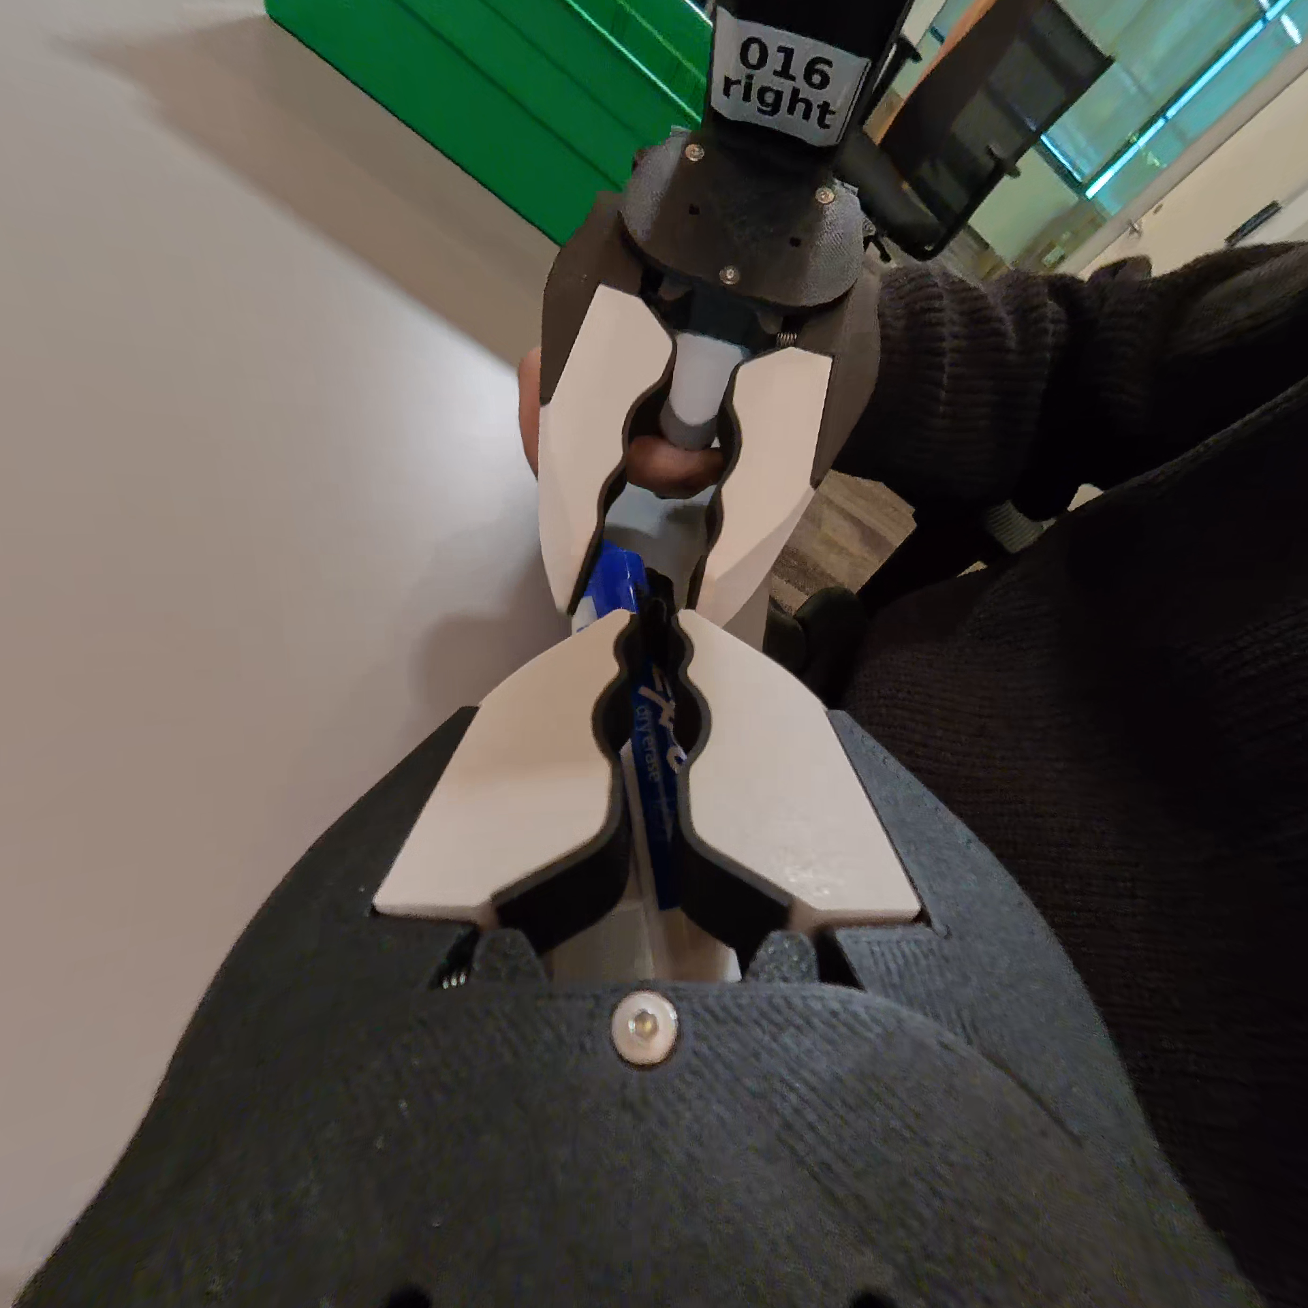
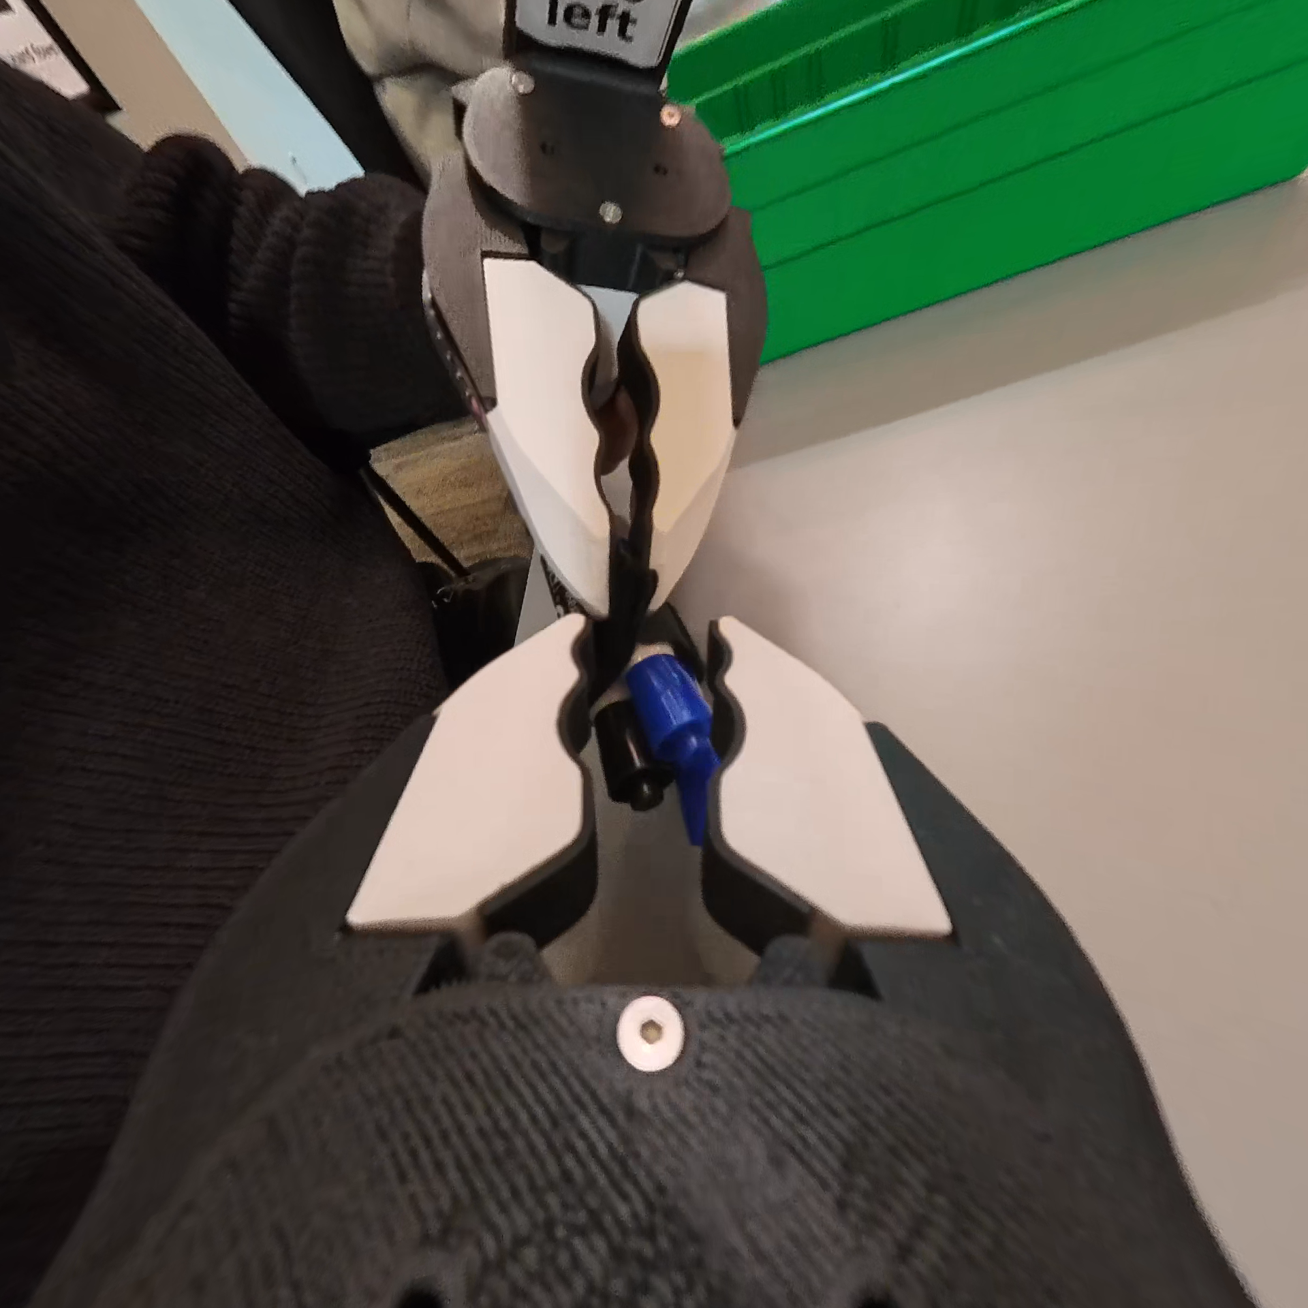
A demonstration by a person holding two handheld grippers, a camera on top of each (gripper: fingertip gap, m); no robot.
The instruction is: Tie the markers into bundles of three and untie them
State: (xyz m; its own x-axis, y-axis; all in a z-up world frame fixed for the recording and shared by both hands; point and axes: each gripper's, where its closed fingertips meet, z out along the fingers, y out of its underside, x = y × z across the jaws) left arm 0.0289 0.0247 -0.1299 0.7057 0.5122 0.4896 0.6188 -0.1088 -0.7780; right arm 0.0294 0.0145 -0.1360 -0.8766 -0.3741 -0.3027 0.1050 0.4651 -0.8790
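My left gripper [image 1: 655,623] is shut on a white marker with a blue label [image 1: 655,778], which lies along its fingers. My right gripper [image 1: 632,601] faces it tip to tip. In the right wrist view, my right gripper [image 2: 647,623] has its fingers partly closed around a blue cap with a clip [image 2: 665,715] and a short black marker tip [image 2: 630,771] beside it. The cap rests against one finger and the black tip against the other. The cap [image 1: 609,580] also shows in the left wrist view. The left gripper [image 2: 632,601] shows opposite, shut.
Green plastic bins [image 1: 495,92] [image 2: 991,177] stand at the back of the white table [image 1: 212,495] [image 2: 991,637]. A person's black knit sleeve [image 1: 1062,389] and body [image 2: 177,566] are close beside both grippers. A dark chair [image 1: 991,120] stands beyond. My left and right fingertips are right by each other.
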